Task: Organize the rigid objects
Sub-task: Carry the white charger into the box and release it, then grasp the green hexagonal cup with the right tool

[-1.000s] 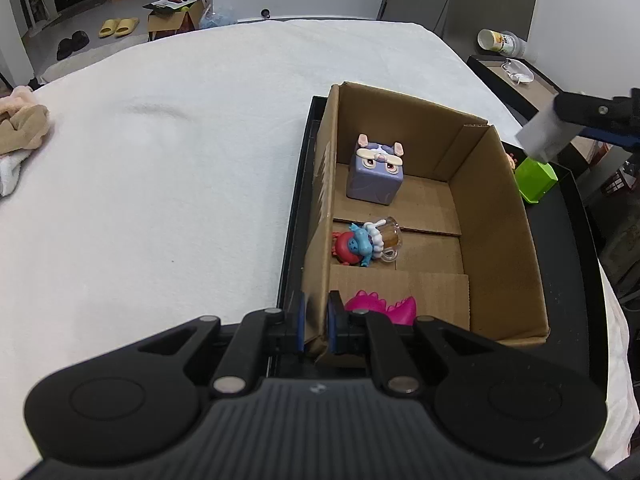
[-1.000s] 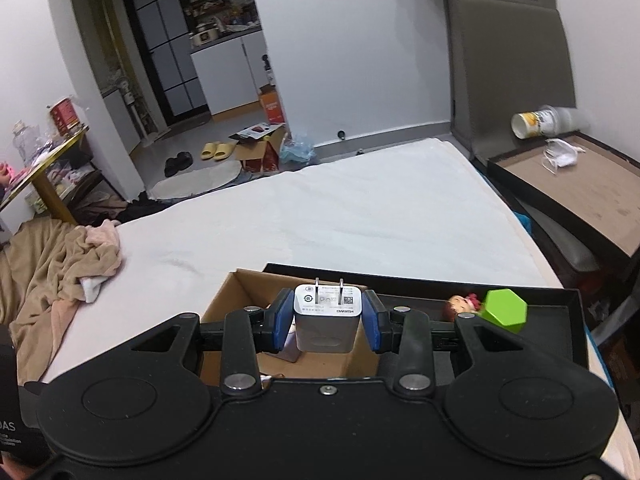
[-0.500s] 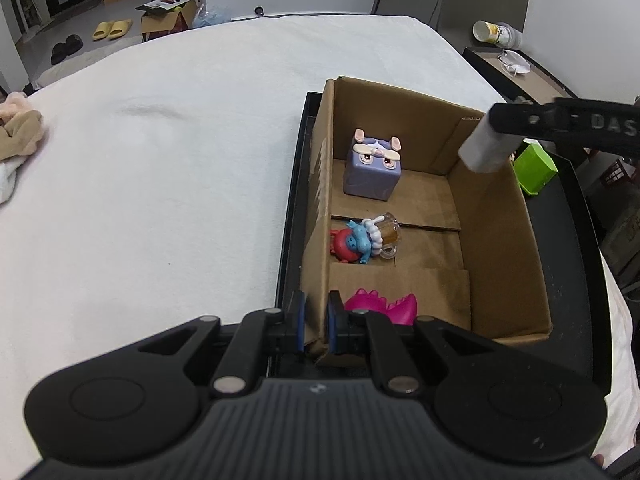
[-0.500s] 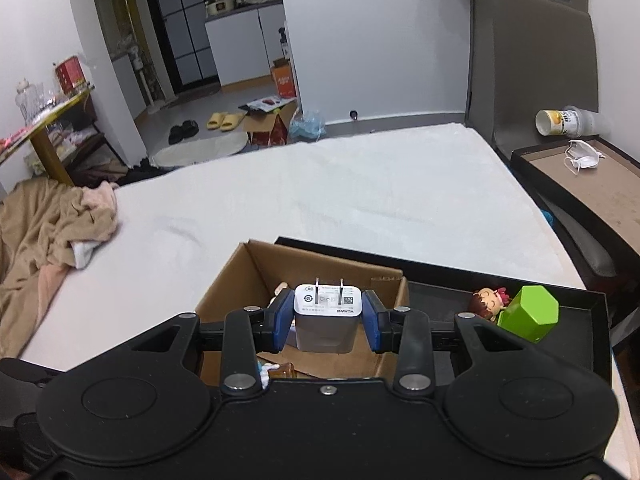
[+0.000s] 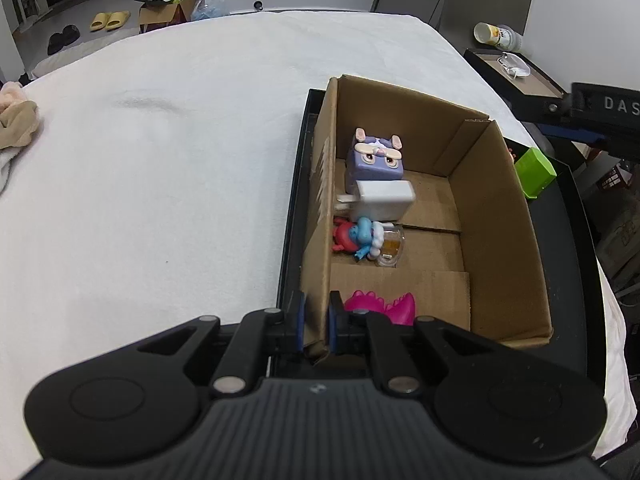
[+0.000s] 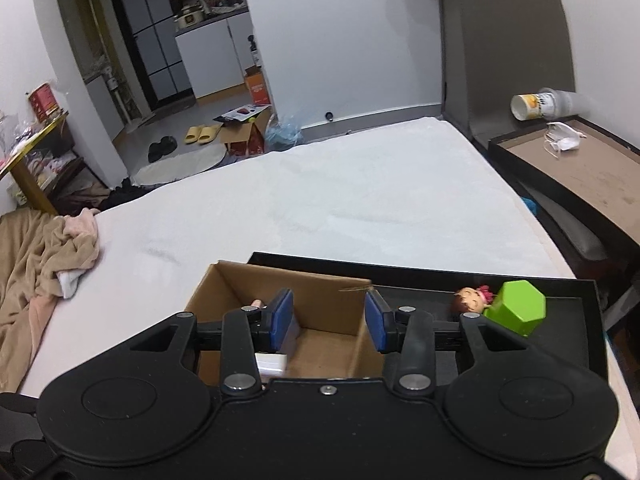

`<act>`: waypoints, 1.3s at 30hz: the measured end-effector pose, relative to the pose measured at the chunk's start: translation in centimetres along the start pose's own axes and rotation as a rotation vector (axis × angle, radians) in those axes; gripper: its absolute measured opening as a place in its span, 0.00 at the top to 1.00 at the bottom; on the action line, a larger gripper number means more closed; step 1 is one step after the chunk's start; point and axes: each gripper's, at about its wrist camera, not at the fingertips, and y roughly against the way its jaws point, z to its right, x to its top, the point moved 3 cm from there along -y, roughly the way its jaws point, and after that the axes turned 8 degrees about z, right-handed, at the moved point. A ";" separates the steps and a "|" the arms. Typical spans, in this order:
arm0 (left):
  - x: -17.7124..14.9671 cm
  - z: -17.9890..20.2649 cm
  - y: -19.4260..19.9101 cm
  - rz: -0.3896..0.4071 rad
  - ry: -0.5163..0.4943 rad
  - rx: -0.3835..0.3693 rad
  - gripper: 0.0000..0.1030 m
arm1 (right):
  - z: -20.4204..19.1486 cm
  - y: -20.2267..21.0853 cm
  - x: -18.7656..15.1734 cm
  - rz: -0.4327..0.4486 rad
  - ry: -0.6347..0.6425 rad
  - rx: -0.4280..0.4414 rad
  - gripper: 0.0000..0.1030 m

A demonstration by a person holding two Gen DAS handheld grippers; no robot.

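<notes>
A cardboard box stands on a black tray on the white bed. In it are a purple cube toy, a white charger leaning against the cube, a red and blue figure and a pink dinosaur. My left gripper is shut on the box's near left wall. My right gripper is open and empty above the box; the charger shows below its left finger. A green block and a small doll lie on the tray.
A beige cloth heap lies at the bed's left edge. A brown side table with a mask and a tipped bottle stands to the right. A grey chair stands beyond the bed.
My right gripper has opened and let go of the white charger, which now lies in the box against the purple cube. My left gripper keeps its hold on the box wall.
</notes>
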 end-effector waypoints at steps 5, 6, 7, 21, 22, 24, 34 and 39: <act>0.0 0.1 0.1 0.002 -0.001 0.002 0.90 | 1.1 0.7 0.1 -0.001 -0.020 -0.018 0.57; 0.0 0.1 0.1 0.002 -0.001 0.002 0.90 | 1.2 0.8 0.2 0.000 -0.024 -0.017 0.56; 0.0 0.1 0.1 0.002 -0.001 0.002 0.90 | 1.4 0.9 0.3 0.001 -0.028 -0.016 0.54; -0.1 0.1 0.2 0.016 0.020 0.016 0.90 | 6.0 1.9 -0.2 -0.042 -0.074 -0.037 0.45; -0.1 0.0 0.2 0.016 0.027 0.016 0.90 | 6.4 1.7 -0.3 -0.054 -0.073 -0.041 0.45; -0.1 -0.1 0.2 0.018 0.039 0.016 0.90 | 7.0 1.4 -0.6 -0.070 -0.085 -0.045 0.45; -0.2 -0.1 0.3 0.022 0.059 0.022 0.90 | 10.9 -1.2 -1.4 -0.135 -0.127 -0.110 0.43; -0.2 0.0 0.3 0.021 0.061 0.028 0.90 | 12.8 -2.7 -1.1 -0.156 -0.161 -0.142 0.42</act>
